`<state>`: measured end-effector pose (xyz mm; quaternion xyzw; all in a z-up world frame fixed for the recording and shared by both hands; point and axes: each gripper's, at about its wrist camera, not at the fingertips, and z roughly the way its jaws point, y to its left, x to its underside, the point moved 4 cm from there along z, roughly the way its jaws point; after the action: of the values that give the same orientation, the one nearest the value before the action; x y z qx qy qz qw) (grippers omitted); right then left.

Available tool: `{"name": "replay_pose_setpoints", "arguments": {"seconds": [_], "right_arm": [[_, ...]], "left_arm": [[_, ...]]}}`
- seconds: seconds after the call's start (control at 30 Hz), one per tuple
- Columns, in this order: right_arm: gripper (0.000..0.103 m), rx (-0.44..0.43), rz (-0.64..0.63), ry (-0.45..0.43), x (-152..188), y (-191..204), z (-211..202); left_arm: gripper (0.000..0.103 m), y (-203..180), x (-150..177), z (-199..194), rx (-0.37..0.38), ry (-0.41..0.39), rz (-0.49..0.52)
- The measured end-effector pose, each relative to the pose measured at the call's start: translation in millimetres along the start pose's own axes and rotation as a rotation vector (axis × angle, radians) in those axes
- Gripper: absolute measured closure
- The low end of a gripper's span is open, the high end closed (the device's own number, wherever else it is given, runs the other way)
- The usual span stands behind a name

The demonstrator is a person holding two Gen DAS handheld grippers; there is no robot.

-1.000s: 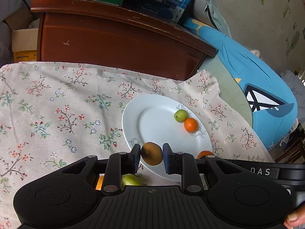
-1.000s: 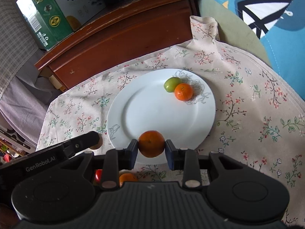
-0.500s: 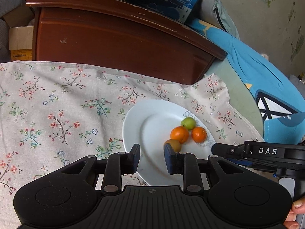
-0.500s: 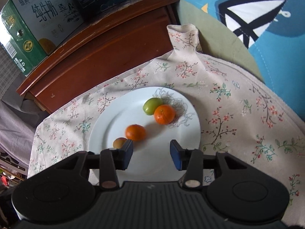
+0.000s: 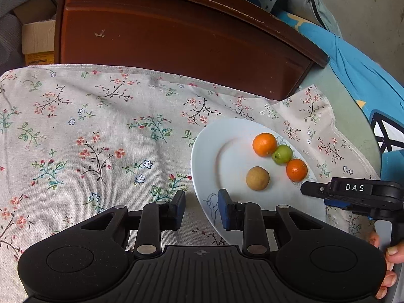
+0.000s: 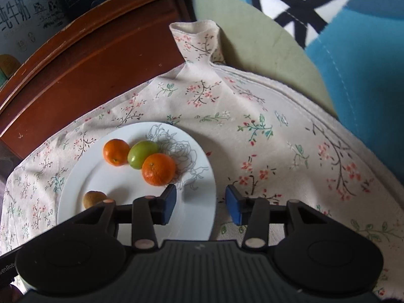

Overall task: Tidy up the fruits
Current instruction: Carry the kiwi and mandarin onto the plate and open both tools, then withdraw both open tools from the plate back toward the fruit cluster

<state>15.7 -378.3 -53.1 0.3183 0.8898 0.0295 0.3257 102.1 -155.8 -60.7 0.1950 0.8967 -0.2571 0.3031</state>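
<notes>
A white plate point(image 5: 227, 156) lies on the floral cloth and holds two oranges point(image 5: 264, 144) point(image 5: 296, 169), a green fruit point(image 5: 282, 154) and a brown fruit point(image 5: 257, 178). My left gripper point(image 5: 202, 210) hovers over the plate's near-left rim, just short of the brown fruit; its jaws are opening with nothing between them. In the right wrist view my right gripper point(image 6: 200, 204) stands open over the plate's point(image 6: 101, 179) right rim, empty, its left pad just in front of the nearer orange point(image 6: 158, 169). The green fruit point(image 6: 141, 154), the other orange point(image 6: 116, 152) and the brown fruit point(image 6: 94, 199) sit further left.
The floral cloth point(image 5: 88, 139) covers the table. A dark wooden cabinet point(image 5: 176, 38) stands right behind it, with printed cartons point(image 6: 25, 17) on top. Blue fabric point(image 6: 366, 63) lies to the right. A hand point(image 5: 388, 265) holds the right gripper's body point(image 5: 353, 194).
The left gripper let go of the brown fruit and the right gripper let go of an orange; both fruits now rest on the plate. Both grippers opened and shifted sideways.
</notes>
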Motion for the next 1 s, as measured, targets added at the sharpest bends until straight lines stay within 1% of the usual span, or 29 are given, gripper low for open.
{"name": "replay_pose_setpoints", "arguments": {"seconds": [0.03,0.1,0.13,0.2,0.37,0.57,0.67,0.73,0.8,0.93,1.0], "right_arm": [[0.059,0.02,-0.028,-0.004,0,4,1],[0.059,0.059,-0.128,-0.02,2,14,2],[0.059,0.057,-0.151,-0.028,4,16,2],[0.059,0.028,-0.145,-0.017,5,16,2],[0.059,0.009,-0.21,-0.016,13,29,-1],[0.059,-0.021,-0.256,-0.007,25,46,-2],[0.059,-0.037,-0.281,-0.001,32,56,-3],[0.059,-0.044,-0.299,0.0,37,61,-6],[0.059,-0.054,-0.305,0.008,41,64,-8],[0.059,-0.069,-0.293,0.029,47,65,-13],[0.056,-0.075,-0.284,0.044,50,67,-16]], "left_arm": [[0.074,0,0,1,-0.002,-0.003,0.004],[0.074,1,0,0,-0.006,-0.006,0.01],[0.074,1,0,0,-0.013,-0.007,0.018],[0.074,2,1,-2,-0.025,-0.008,0.026],[0.074,5,4,-9,-0.054,0.003,0.064],[0.074,19,9,-23,-0.079,0.013,0.04],[0.074,22,13,-30,-0.109,0.015,0.051],[0.074,26,16,-35,-0.11,0.022,0.041],[0.074,30,19,-39,-0.097,0.034,0.013],[0.074,30,25,-50,-0.116,0.037,0.045],[0.074,31,28,-57,-0.118,0.035,0.047]]}}
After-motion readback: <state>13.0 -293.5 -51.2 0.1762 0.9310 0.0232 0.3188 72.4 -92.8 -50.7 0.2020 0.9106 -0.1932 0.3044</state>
